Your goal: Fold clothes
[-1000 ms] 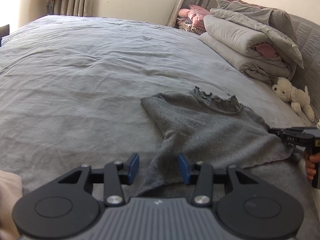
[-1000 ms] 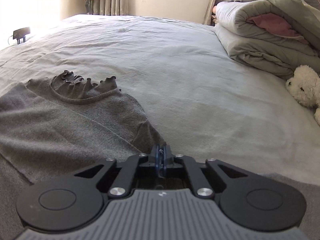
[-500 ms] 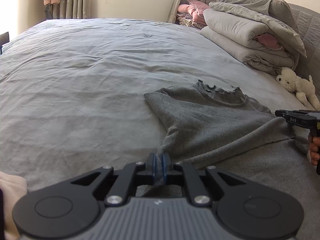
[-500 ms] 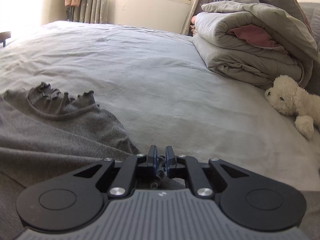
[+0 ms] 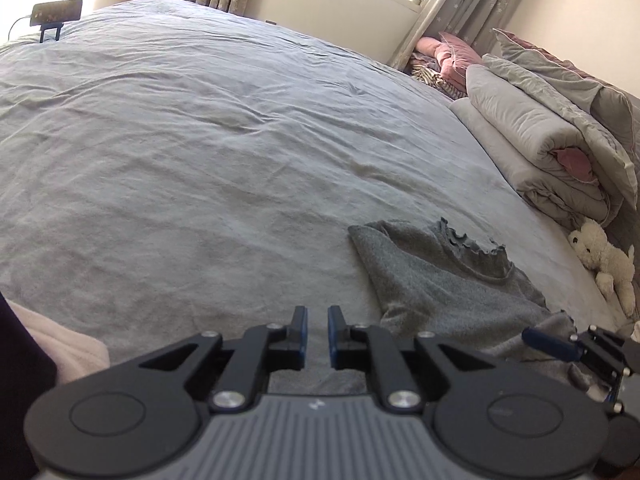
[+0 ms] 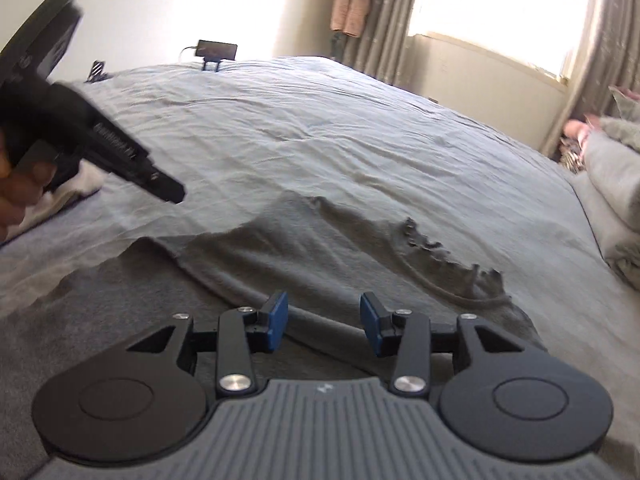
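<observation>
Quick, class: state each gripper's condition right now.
Left gripper: jaws slightly apart, holding nothing.
Right gripper: jaws opening, empty, above the grey top.

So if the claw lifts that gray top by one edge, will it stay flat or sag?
The gray top will likely sag: it already lies in soft folds and ridges on the bed. It looks like thin knit with a frilled collar, so probably light. It may drag and bunch rather than slide.

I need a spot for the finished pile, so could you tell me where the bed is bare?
Bare: the bedspread left of the grey top, up to the curtains. Crowded: the right edge, with folded quilts and a plush toy.
</observation>
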The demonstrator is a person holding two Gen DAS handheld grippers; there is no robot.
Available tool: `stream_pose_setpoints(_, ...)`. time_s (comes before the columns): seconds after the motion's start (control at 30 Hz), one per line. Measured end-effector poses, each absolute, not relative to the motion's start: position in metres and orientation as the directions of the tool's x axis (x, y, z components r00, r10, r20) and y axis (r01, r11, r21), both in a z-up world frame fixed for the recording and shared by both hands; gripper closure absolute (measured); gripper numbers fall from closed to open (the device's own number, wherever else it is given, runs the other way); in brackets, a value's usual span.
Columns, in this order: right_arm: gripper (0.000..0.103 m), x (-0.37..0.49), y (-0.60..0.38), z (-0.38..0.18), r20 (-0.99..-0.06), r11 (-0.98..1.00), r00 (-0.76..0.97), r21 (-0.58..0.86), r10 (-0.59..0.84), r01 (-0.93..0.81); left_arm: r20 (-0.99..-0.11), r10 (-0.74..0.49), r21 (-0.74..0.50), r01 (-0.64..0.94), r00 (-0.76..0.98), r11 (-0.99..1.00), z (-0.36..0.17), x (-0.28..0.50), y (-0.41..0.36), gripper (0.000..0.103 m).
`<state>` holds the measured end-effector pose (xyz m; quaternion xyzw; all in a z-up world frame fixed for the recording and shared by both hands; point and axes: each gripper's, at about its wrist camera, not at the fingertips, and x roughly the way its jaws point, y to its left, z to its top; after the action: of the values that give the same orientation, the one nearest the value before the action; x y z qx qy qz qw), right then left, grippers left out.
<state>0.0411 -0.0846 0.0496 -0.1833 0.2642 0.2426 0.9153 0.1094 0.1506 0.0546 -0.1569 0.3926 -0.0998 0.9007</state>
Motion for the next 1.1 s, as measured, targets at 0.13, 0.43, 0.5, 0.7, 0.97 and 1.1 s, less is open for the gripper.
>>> stream_pose_setpoints(0.13,0.059,0.038,-0.040,0.035,-0.585,0.762,0.737,-0.290,0.337,-0.579,-0.677,-0.305,-0.393,0.022,0.670,0.919,0.060,0.110,0.161,0.073)
stream_pose_setpoints(0.43,0.097,0.053,0.024,0.023,-0.597,0.735,0.773,-0.423,0.213,-0.529,-0.698,-0.227,-0.402,-0.110,0.679,0.909,0.072,0.113,0.192,0.055)
stream_pose_setpoints(0.5,0.101,0.064,0.027,0.024,-0.613,0.804,0.769,-0.357,0.183,-0.476,-0.698,-0.219,-0.407,-0.126,0.681,0.905,0.075,0.112,0.199,0.055)
stream_pose_setpoints(0.7,0.098,0.064,0.033,0.051,-0.543,0.955,0.815,-0.073,0.203,-0.287,-0.674,-0.231,-0.469,-0.165,0.702,0.868,0.083,0.110,0.219,0.055)
stream_pose_setpoints(0.97,0.088,0.062,0.055,0.035,-0.598,0.955,0.770,-0.025,0.222,-0.295,-0.674,-0.231,-0.482,-0.180,0.701,0.858,0.085,0.105,0.230,0.055)
stream_pose_setpoints(1.1,0.080,0.050,0.021,0.057,-0.538,0.963,0.805,0.051,0.251,-0.266,-0.666,-0.246,-0.495,-0.171,0.704,0.852,0.087,0.106,0.229,0.055)
